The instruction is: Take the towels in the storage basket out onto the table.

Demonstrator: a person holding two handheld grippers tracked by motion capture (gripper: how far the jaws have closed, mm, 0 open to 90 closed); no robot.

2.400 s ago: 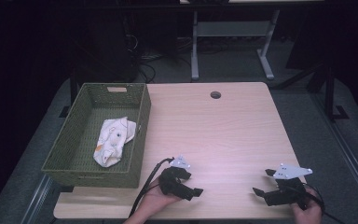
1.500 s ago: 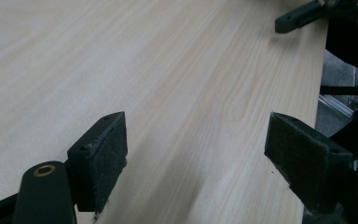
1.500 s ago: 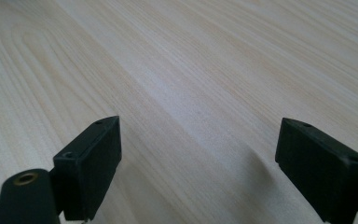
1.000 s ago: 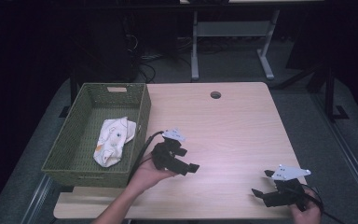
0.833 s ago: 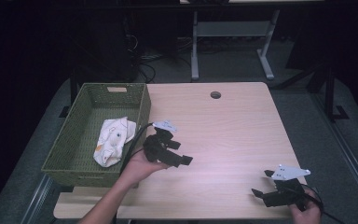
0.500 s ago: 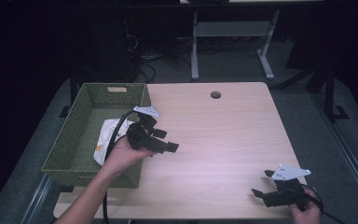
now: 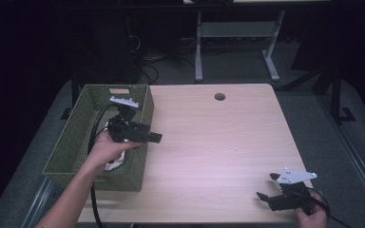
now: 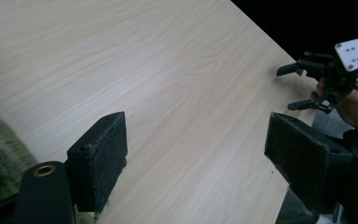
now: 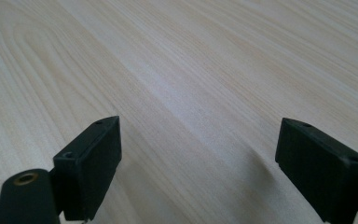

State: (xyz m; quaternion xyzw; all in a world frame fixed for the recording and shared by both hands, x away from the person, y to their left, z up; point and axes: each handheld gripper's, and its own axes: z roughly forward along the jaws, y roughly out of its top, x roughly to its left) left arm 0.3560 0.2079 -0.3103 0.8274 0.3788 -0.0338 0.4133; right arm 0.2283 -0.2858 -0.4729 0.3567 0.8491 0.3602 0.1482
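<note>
Left claw jaws apart, gripping nothing, held over the right wall of the green woven basket, pointing out across the tabletop. White cloth lies inside the basket, under the left hand. Right claw jaws apart too, empty, low over the tabletop well away from the basket, at the near corner on the far side. Tabletop is light wood grain with a round cable hole beyond the basket. Room dark: grey floor, white desk frame and cables past the basket.
</note>
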